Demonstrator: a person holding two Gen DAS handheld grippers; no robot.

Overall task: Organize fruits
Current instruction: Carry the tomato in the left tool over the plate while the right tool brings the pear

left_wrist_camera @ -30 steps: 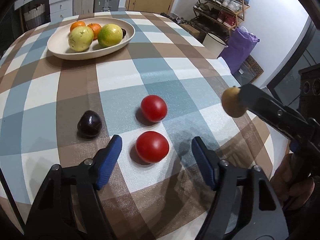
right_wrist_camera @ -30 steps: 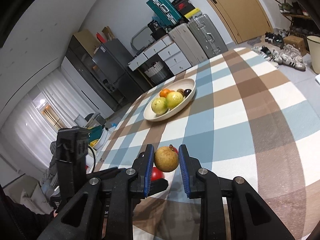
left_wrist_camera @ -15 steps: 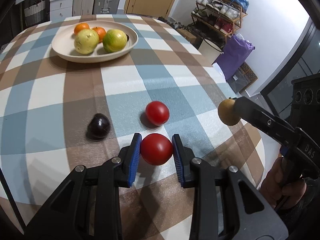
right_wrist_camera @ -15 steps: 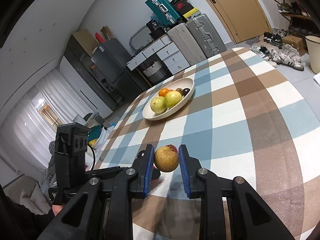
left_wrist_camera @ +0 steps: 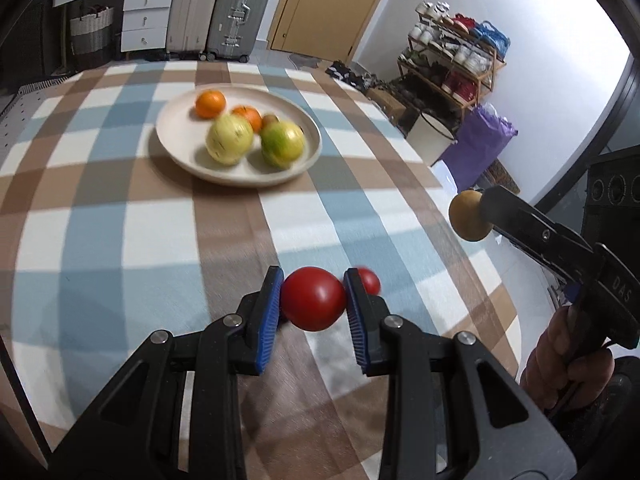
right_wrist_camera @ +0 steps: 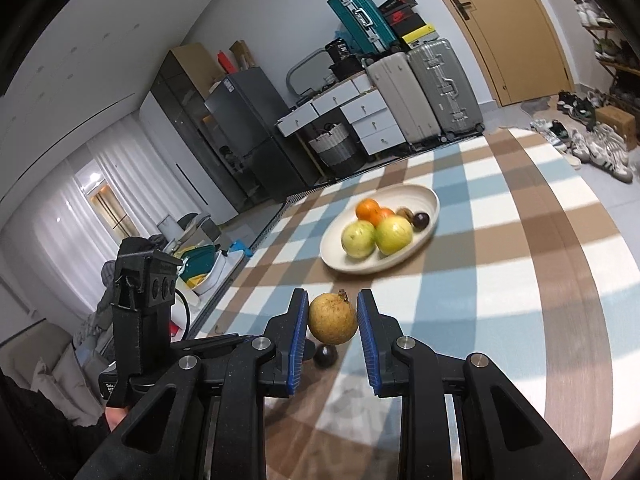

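Observation:
My left gripper (left_wrist_camera: 313,302) is shut on a red tomato (left_wrist_camera: 313,298) and holds it above the checked tablecloth. A second red tomato (left_wrist_camera: 368,280) lies on the cloth just behind the right finger. My right gripper (right_wrist_camera: 333,320) is shut on a brown round fruit (right_wrist_camera: 332,318); it also shows at the right of the left wrist view (left_wrist_camera: 466,216). A dark plum (right_wrist_camera: 325,356) lies on the cloth below it. The cream bowl (left_wrist_camera: 176,148) holds two oranges and two yellow-green fruits, farther back on the table; it also shows in the right wrist view (right_wrist_camera: 430,200).
The table's right edge (left_wrist_camera: 496,280) drops off toward a purple bag (left_wrist_camera: 480,148), a white bin and a shoe rack (left_wrist_camera: 452,64). Suitcases and drawers (left_wrist_camera: 192,12) stand beyond the far edge. The left gripper's body (right_wrist_camera: 140,304) stands left of my right gripper.
My left gripper closed on the near tomato and lifted it up and forward toward the bowl. My right gripper moved forward with the brown fruit still held.

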